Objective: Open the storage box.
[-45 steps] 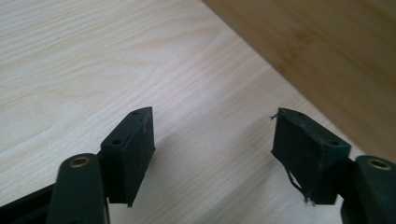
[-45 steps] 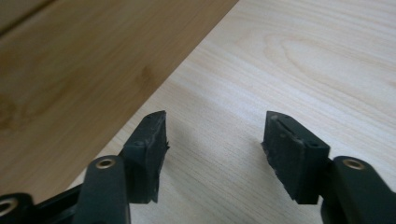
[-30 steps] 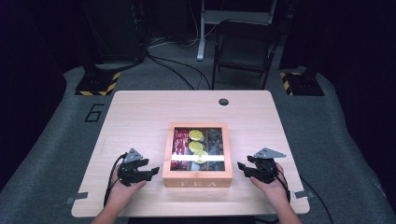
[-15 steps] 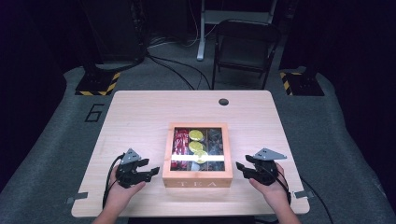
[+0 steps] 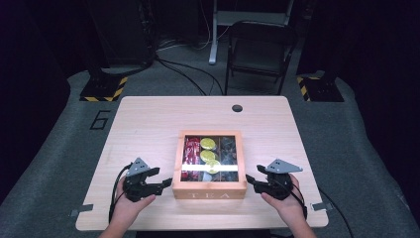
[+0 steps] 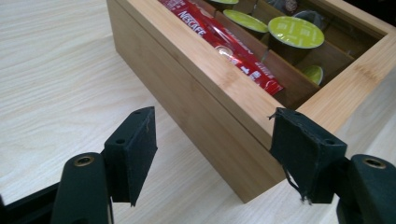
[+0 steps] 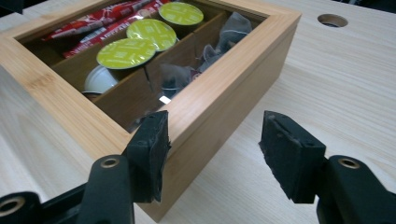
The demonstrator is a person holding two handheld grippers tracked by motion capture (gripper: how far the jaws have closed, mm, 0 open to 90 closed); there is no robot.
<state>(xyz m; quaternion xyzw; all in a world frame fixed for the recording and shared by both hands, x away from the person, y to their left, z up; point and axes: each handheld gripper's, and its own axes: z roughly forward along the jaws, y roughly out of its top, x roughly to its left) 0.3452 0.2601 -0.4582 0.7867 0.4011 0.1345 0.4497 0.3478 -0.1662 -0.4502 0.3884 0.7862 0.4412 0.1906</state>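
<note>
A wooden box [image 5: 209, 191] marked TEA sits at the table's front middle, with a glass-paned lid that looks closed. Through the pane I see red Nescafé sachets [image 6: 219, 39], green-topped capsules [image 7: 126, 52] and dark tea bags [image 7: 224, 35]. My left gripper [image 5: 163, 177] is open at the box's front left corner, and that corner [image 6: 243, 154] lies between its jaws without touching them. My right gripper [image 5: 253, 174] is open at the front right corner; its left pad [image 7: 152, 140] is close against the box wall [image 7: 219, 116].
A round cable hole [image 5: 237, 108] pierces the table's far side, also seen as a hole [image 7: 332, 20] beyond the box. Bare tabletop [image 5: 143, 134] surrounds the box. Behind the table stand a folding chair [image 5: 257, 49] and striped stand bases [image 5: 104, 89].
Both grippers have edged slightly inward toward the box's front corners. The box has not moved.
</note>
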